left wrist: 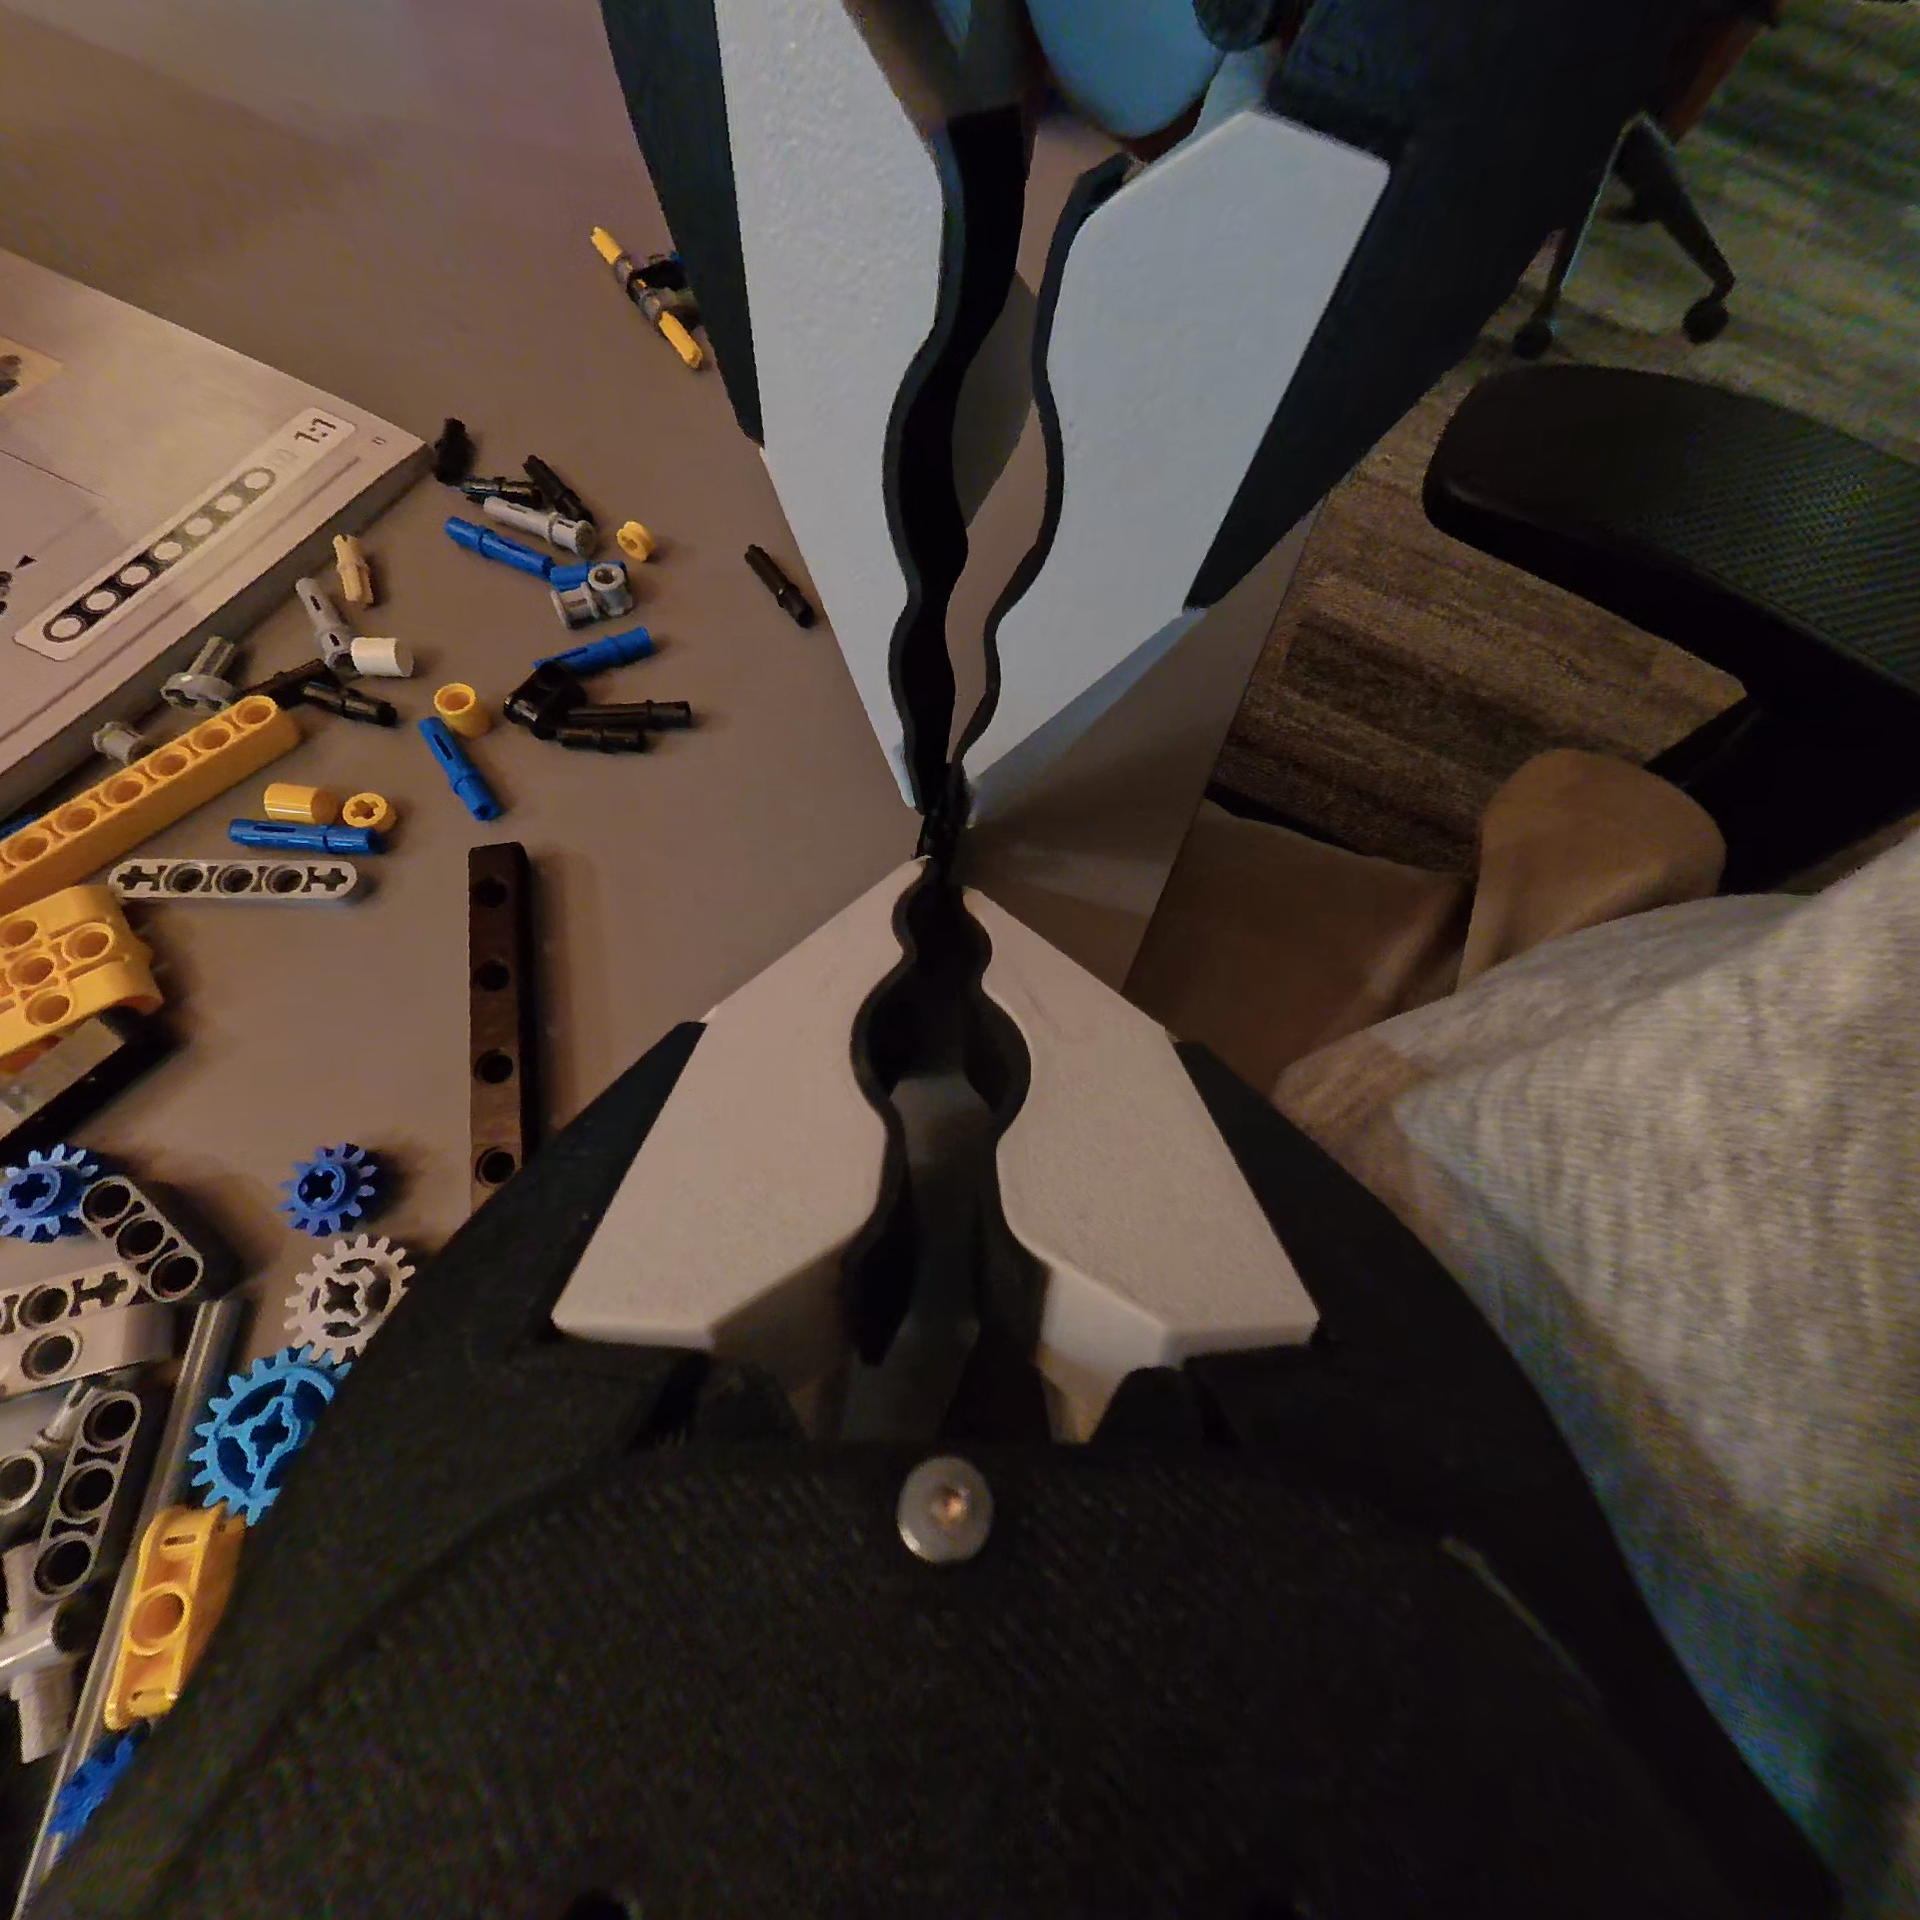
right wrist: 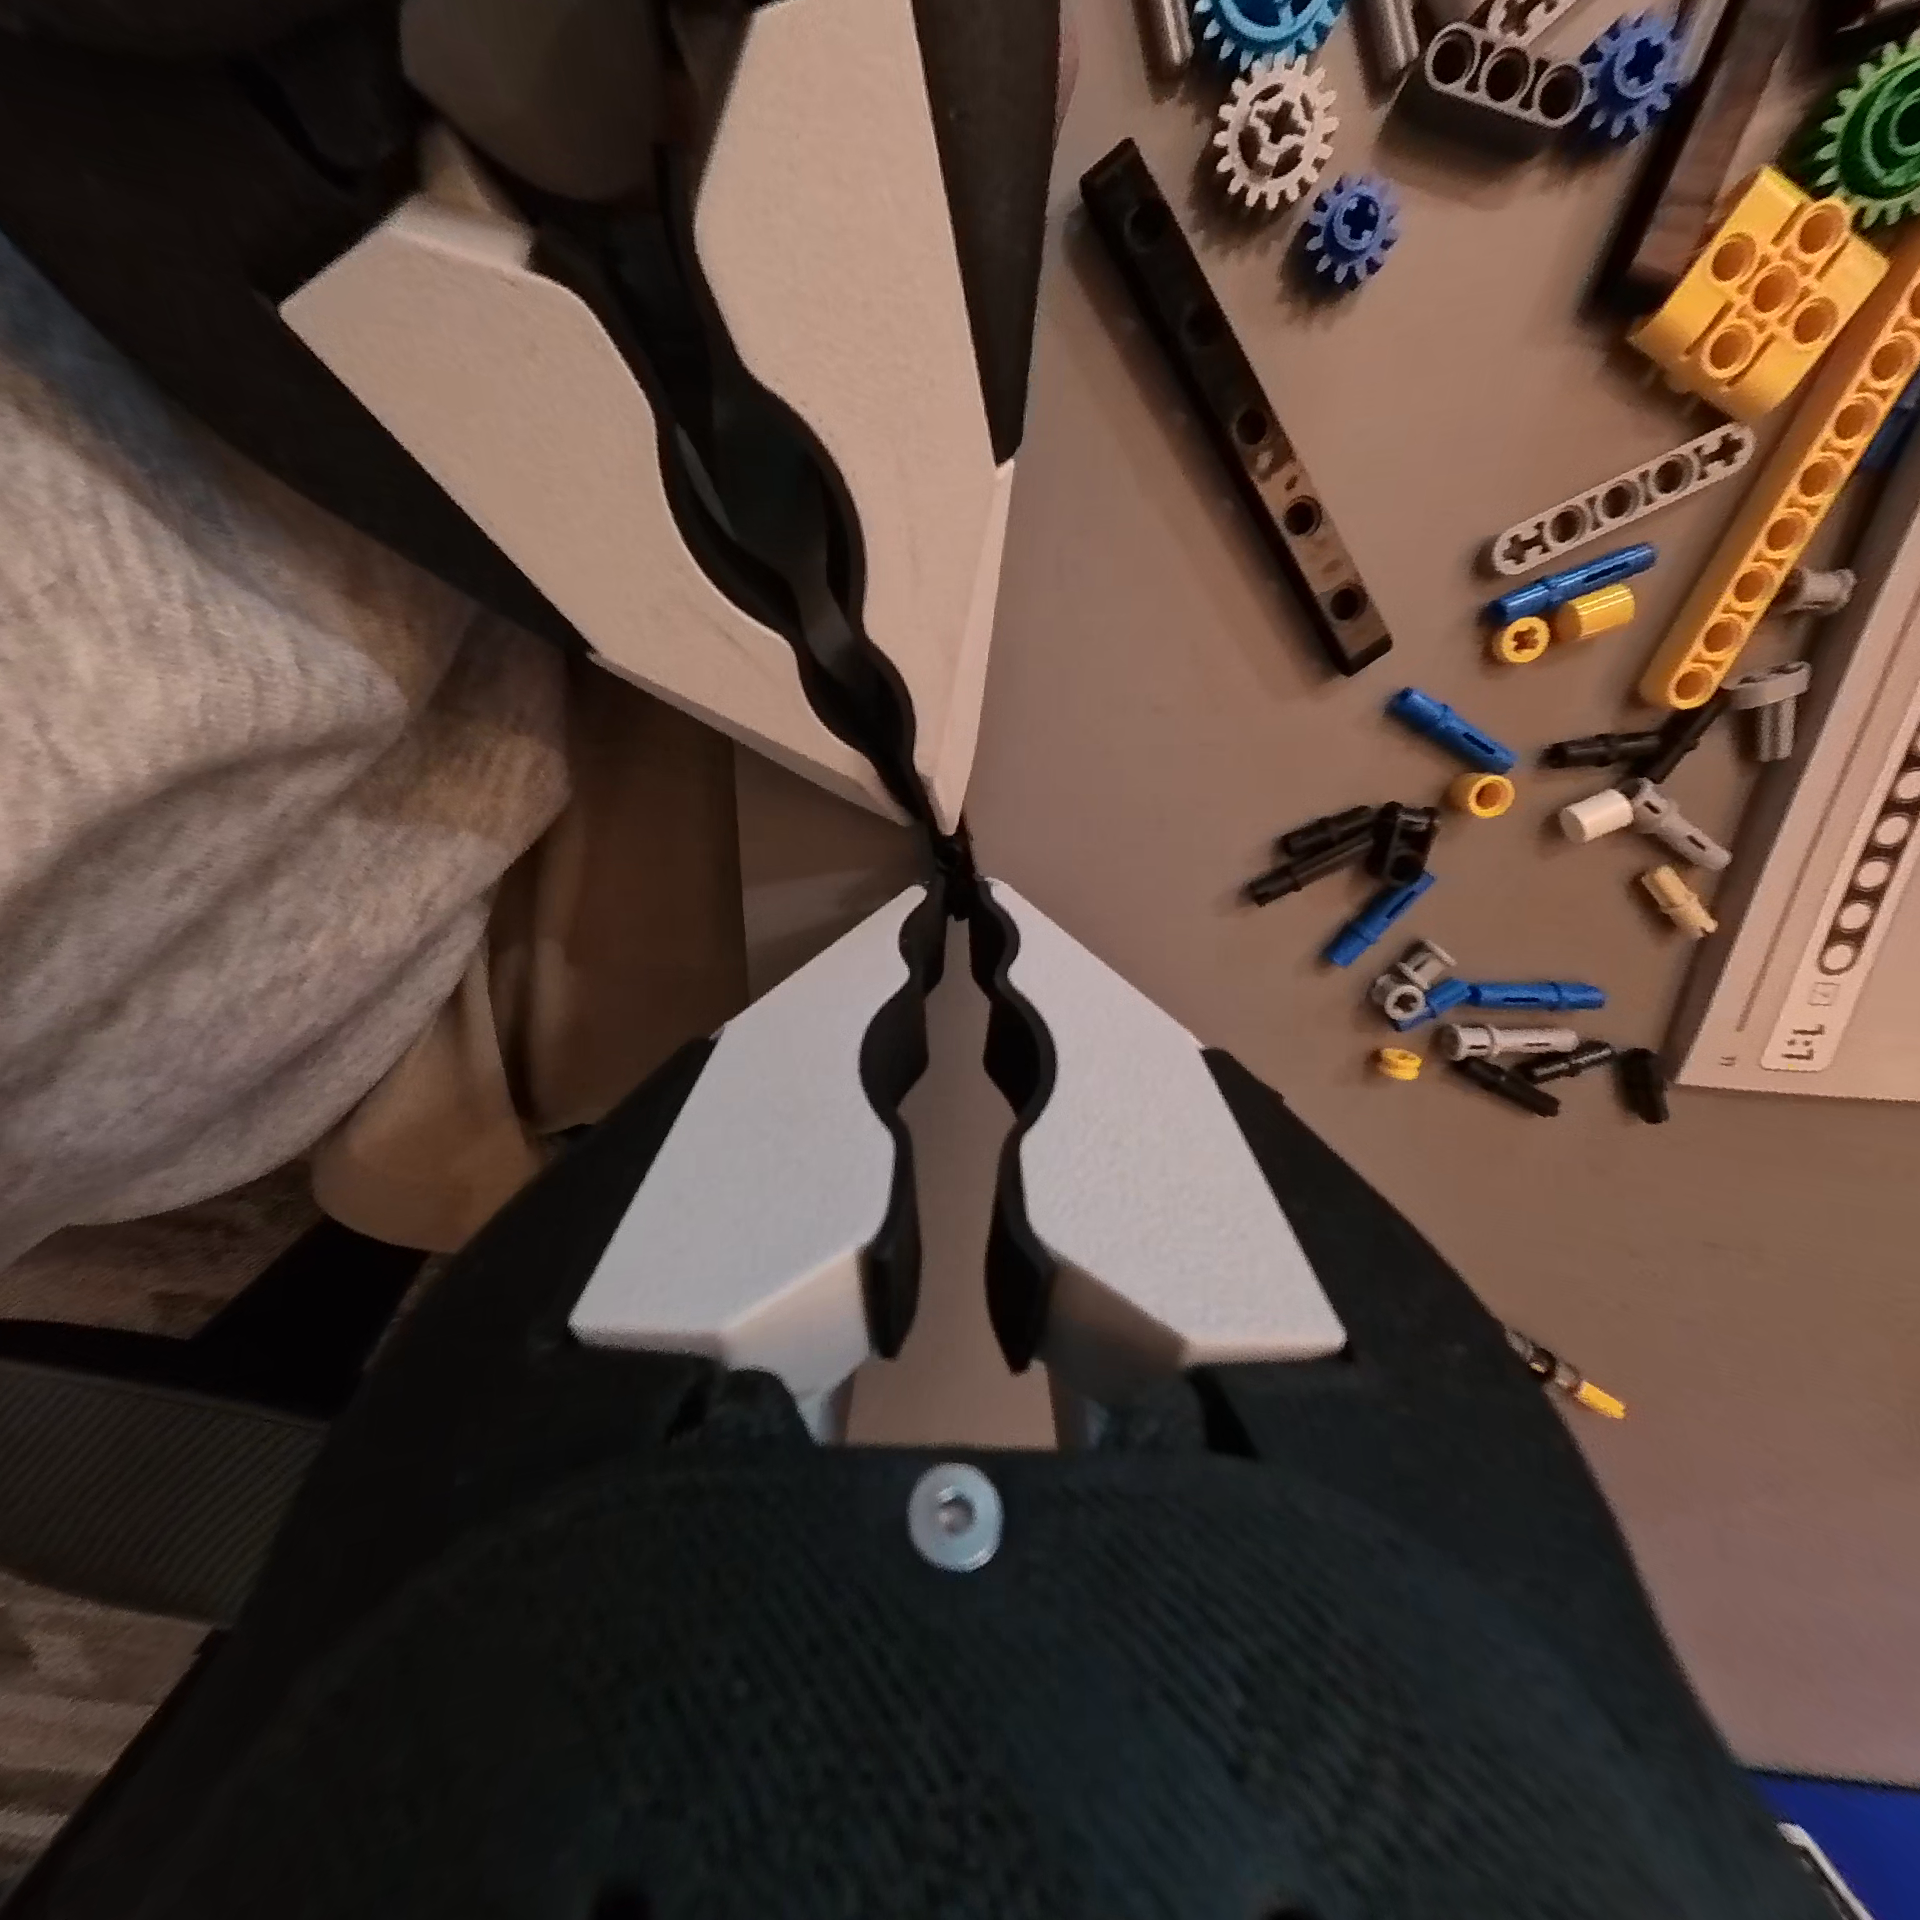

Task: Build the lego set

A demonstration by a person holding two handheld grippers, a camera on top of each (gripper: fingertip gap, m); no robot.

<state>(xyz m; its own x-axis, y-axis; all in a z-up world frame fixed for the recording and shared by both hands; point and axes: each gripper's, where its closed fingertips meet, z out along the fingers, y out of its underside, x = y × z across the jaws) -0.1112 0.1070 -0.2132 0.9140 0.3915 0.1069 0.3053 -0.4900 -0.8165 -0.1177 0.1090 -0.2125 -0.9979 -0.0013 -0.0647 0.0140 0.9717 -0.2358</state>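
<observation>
Grippers met tip to tip off the table's near edge, left gripper (left wrist: 940,868) and right gripper (right wrist: 951,883) both clenched on a tiny dark piece (left wrist: 943,831), loose lego parts (left wrist: 468,665) lying left on the table (left wrist: 675,914); any slip would likely drop it floorward.

Yellow, blue, black and grey pieces lay over a dull grey-brown table (left wrist: 644,935).

The long beam (left wrist: 145,784) was yellow, the straight beam (left wrist: 502,1023) black, the thin strip (left wrist: 237,879) pale grey. Small gear (left wrist: 327,1188) dark blue, bigger gear (left wrist: 265,1432) lighter blue, another gear (left wrist: 348,1296) grey. A green gear (right wrist: 1881,125) showed too. The sleeve (left wrist: 1662,1247) was heathered grey knit, and the booklet (left wrist: 156,488) grey.
</observation>
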